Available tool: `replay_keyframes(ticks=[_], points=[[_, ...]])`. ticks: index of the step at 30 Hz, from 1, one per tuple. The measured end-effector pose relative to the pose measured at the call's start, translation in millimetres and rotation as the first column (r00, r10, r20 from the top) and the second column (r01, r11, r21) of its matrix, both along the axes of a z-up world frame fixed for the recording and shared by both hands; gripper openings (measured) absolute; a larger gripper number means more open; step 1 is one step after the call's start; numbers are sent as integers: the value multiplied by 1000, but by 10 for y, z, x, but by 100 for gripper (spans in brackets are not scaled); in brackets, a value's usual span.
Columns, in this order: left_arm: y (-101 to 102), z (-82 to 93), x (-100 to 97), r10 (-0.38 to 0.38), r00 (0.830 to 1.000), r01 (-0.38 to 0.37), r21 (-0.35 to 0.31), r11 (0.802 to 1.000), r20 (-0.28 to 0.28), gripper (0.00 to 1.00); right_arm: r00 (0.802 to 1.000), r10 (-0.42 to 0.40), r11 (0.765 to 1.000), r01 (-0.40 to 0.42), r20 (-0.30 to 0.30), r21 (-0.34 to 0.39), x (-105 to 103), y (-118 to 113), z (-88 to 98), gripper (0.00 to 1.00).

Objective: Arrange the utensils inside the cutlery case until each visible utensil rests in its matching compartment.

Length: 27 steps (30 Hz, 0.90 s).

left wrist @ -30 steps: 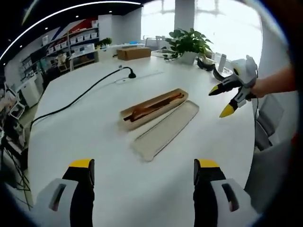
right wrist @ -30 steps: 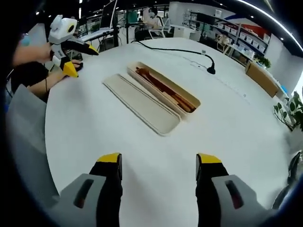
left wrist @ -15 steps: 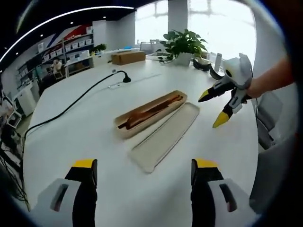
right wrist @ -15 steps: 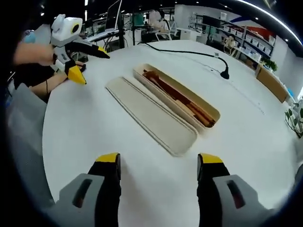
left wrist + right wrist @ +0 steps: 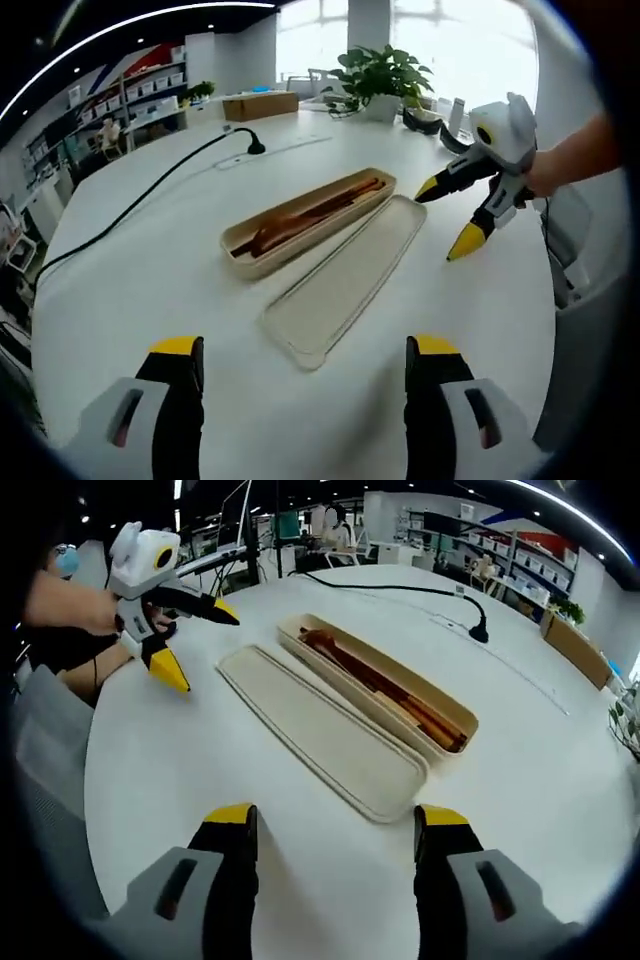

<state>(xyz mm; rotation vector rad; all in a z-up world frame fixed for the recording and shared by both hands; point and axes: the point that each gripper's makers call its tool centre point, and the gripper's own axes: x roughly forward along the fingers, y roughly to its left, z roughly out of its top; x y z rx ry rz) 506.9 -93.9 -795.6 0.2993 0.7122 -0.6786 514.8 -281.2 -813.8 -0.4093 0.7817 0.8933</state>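
In the left gripper view, the white round tabletop carries a black cable, with a potted plant and shelves behind. The left gripper has its fingers open and holds nothing. Ahead of them lies the cutlery case with wooden utensils inside, its lid just beside it.

In the right gripper view, the right gripper also stands open above the tabletop, and the lid lies nearest to its fingers. The left gripper comes in from the left, in a hand.
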Motion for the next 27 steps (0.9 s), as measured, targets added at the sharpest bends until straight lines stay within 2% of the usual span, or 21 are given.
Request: replay_keyframes(ticks=[1, 7, 9, 10, 14, 15, 19, 20, 21, 22, 23, 27], points=[[-10, -9, 14, -17, 1000, 17, 15, 1000, 11, 80, 1000, -2, 1000, 2, 1, -1, 18, 1, 4, 62], [-66, -53, 104, -26, 1000, 26, 1, 1000, -4, 79, 1000, 15, 1000, -15, -4, 2, 157, 5, -2, 62], [-74, -92, 86, -22, 999, 21, -15, 1000, -42, 71, 1000, 14, 1000, -14, 1, 11, 225, 7, 2, 61], [-42, -123, 87, -7, 998, 7, 5, 1000, -57, 67, 1000, 16, 1000, -16, 5, 17, 241, 22, 9, 59], [-88, -157, 97, -26, 998, 26, 6, 1000, -50, 69, 1000, 27, 999, -28, 8, 20, 274, 34, 14, 60], [-106, -157, 129, -49, 999, 49, 15, 999, -25, 69, 999, 29, 999, -30, 15, 29, 278, 37, 18, 61], [-117, -171, 185, -42, 998, 41, -4, 999, -46, 65, 999, 27, 998, -29, 41, 49, 335, 65, 11, 65], [-114, -171, 205, -36, 999, 36, -7, 999, -40, 63, 999, 21, 999, -23, 41, 48, 345, 70, 6, 63], [-109, -175, 211, -34, 999, 34, -3, 999, -36, 60, 999, 26, 998, -27, 41, 47, 338, 79, 15, 56], [-100, -178, 216, -35, 999, 35, 5, 999, -33, 56, 999, -5, 999, 4, 37, 33, 338, 47, 14, 52], [-102, -173, 208, -38, 999, 38, 7, 999, -33, 53, 999, 6, 999, -7, 38, 41, 321, 77, 22, 49], [-143, -171, 188, -52, 998, 52, 2, 999, -22, 54, 999, -1, 999, -1, 47, 46, 247, 114, 27, 46]])
